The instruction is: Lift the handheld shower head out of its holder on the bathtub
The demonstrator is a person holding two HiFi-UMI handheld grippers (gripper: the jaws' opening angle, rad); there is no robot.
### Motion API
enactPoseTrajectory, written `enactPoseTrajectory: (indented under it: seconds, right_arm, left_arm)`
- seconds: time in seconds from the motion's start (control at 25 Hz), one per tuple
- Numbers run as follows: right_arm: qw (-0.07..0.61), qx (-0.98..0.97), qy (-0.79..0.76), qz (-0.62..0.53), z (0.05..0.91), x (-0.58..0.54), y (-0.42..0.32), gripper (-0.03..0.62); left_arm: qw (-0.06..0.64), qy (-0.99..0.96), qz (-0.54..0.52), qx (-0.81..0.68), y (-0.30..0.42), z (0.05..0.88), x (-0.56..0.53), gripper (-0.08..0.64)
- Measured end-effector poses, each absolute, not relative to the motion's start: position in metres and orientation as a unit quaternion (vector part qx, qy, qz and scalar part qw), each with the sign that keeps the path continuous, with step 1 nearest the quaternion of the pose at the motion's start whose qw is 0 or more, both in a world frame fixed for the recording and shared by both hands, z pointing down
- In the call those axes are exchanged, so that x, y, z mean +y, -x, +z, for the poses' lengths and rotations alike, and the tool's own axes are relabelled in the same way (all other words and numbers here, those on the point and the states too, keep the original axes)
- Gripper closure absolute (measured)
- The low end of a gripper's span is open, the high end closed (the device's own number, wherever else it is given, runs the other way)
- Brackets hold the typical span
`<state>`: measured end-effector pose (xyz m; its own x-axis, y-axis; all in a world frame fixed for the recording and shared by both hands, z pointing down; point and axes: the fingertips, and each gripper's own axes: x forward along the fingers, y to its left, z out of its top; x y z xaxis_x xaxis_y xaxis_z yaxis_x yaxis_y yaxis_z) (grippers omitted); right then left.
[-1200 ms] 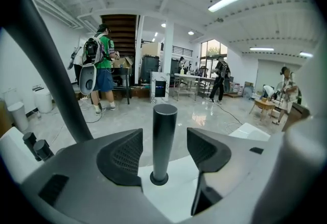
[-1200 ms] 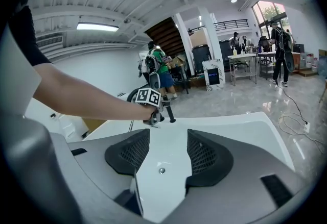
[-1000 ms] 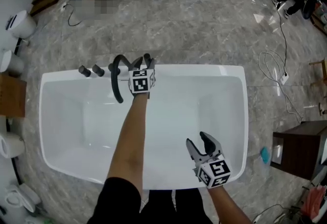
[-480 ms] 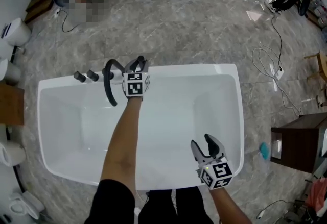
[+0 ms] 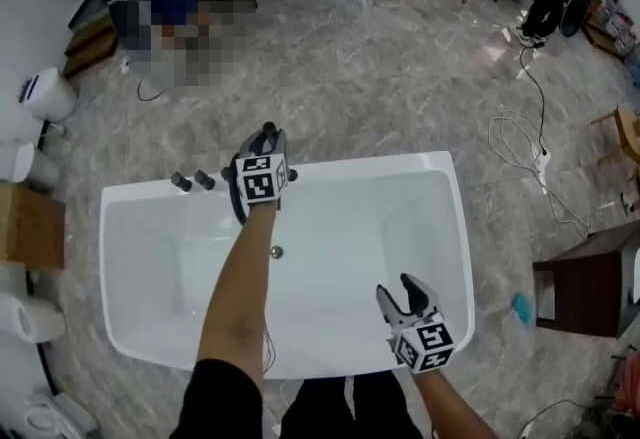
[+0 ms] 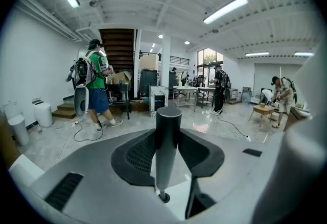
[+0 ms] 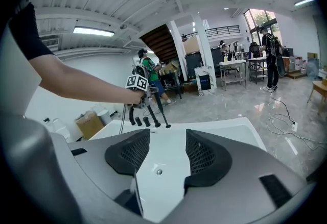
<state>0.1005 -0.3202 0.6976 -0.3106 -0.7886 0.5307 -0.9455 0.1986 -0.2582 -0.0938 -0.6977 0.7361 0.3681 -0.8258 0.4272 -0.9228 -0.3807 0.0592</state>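
Left tool clamped, reaching forward; right tool agape, close to body

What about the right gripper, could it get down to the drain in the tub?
Probably yes. The right gripper is open and empty above the bathtub, and its own view shows the drain straight ahead between its jaws, with nothing in the way.

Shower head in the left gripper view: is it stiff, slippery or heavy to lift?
Probably stiff: the shower head stands as a straight dark cylinder between the left gripper's pads. Its smooth surface could slip, though the ribbed pads should help. It looks slim, so it is likely light enough for one gripper.
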Motion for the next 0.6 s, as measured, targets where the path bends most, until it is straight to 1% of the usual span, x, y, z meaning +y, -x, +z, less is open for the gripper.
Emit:
enactPoseTrajectory:
  seconds: [0.16,0.36,0.6]
  right_arm:
    - [0.139,-0.765,-0.567,0.272,0.671,-0.313,-0.099,0.379]
    - [0.129,-0.772,-0.565,0.261,0.637,-0.306,-0.097,0.379]
    - [0.118,-0.781,-0.56,0.25,0.602,-0.286,-0.082,0.379]
  left_arm:
    - [0.144,-0.807,0.157,-0.551,0.109,0.69,-0.695,0.428]
    - [0.131,-0.806,0.154,-0.556,0.113,0.642,-0.679,0.428]
    - [0.122,-0.804,0.139,-0.565,0.129,0.587,-0.658,0.428]
